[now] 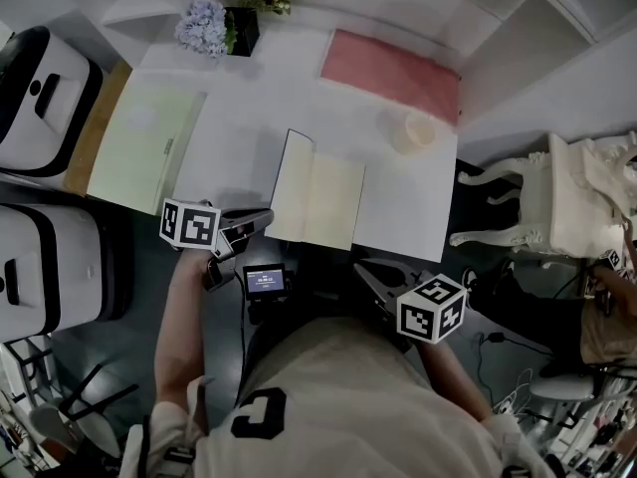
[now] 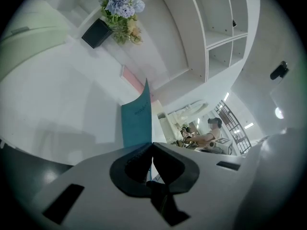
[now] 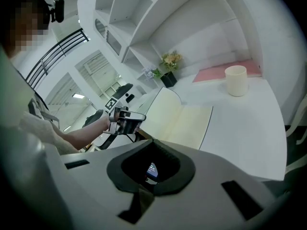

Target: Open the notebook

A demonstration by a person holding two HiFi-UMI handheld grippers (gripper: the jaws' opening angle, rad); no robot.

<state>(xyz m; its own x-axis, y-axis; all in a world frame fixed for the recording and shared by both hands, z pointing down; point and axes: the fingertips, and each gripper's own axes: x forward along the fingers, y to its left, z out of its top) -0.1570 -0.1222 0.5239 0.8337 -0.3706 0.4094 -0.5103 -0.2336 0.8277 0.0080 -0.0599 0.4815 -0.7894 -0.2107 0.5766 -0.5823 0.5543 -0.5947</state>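
Head view: the teal-covered notebook with cream pages lies spread close to the near edge of the white surface, its spine running near to far. Its teal cover stands almost upright along the left side. The left gripper sits at the notebook's near-left corner, its fingers pressed together on the cover's near edge. The cover therefore rises straight ahead of those fingers, and laying it flat likely calls for a leftward swing about the spine. The right gripper hangs off the surface's near edge, right of the spine, its fingers together on nothing; the left one is plainly nearer.
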